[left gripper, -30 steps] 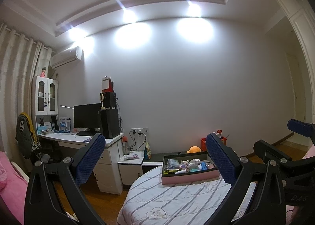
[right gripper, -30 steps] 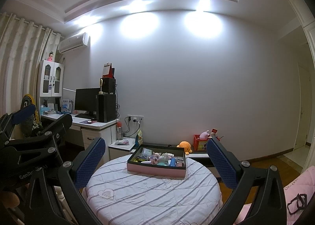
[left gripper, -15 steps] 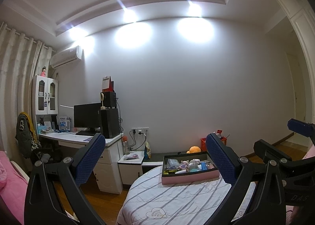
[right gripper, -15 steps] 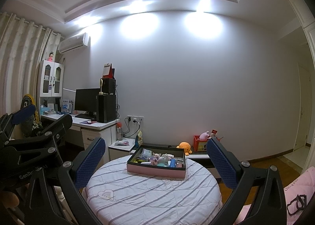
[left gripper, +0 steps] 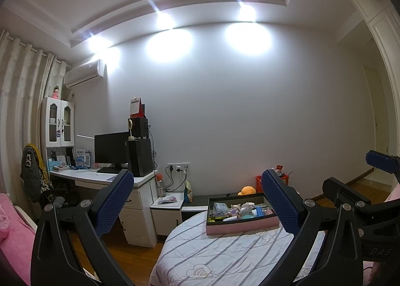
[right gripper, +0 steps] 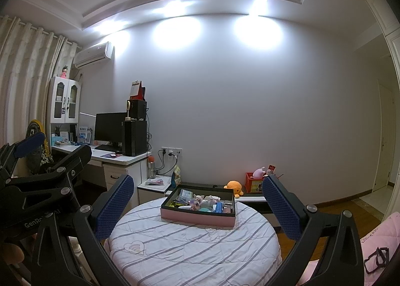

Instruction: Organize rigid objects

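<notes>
Bedroom, grey wall, white desk far left. Round table under a white striped quilted cloth; on its far side sits the pink-walled, black-lined shallow box, crammed with small mixed items I can't tell apart.

Risk, as I judge it: the clutter means a blind close could pinch two pieces, or nudge the light box across the cloth.

Left gripper and right gripper both hang level, well short of the box, jaws spread wide, empty.
</notes>
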